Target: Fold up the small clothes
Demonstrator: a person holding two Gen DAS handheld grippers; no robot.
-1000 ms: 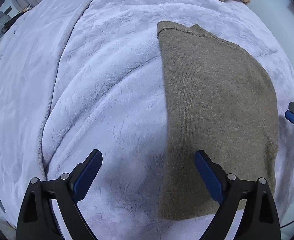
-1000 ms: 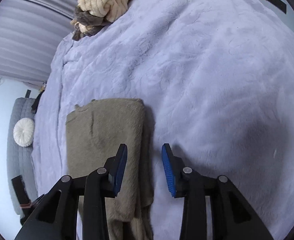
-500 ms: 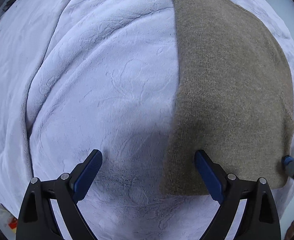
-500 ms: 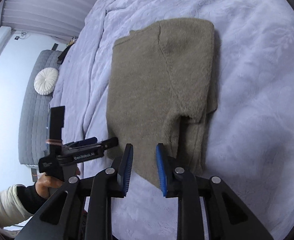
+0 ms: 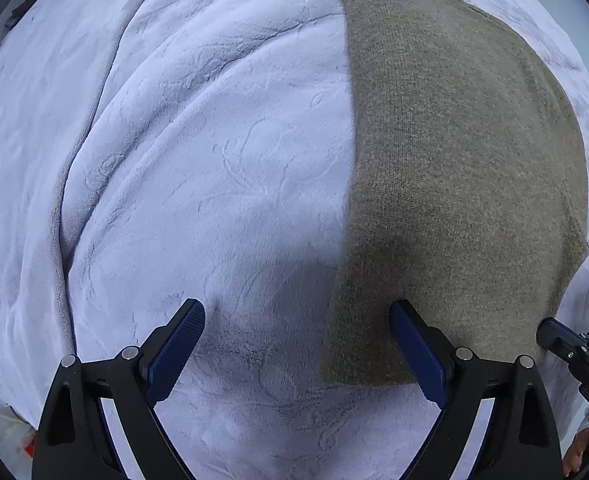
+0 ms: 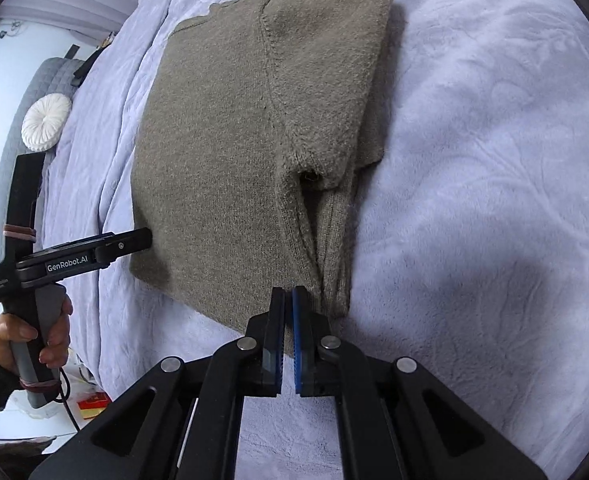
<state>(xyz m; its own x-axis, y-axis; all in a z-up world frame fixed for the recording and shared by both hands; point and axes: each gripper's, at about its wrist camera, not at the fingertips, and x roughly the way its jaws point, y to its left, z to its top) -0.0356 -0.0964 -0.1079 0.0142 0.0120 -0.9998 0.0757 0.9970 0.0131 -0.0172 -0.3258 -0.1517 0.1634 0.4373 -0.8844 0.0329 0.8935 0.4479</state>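
The blanket (image 5: 214, 160) covers the whole bed; the sweater (image 6: 234, 140) lies flat on it, already folded lengthwise, long axis running away from the person, collar at the far end. The right gripper (image 6: 288, 300) has pinched shut at the near hem corner, probably catching the knit. The left gripper (image 5: 294, 340) hangs wide open, straddling the other hem corner. It should close there, then both lift evenly toward the collar.
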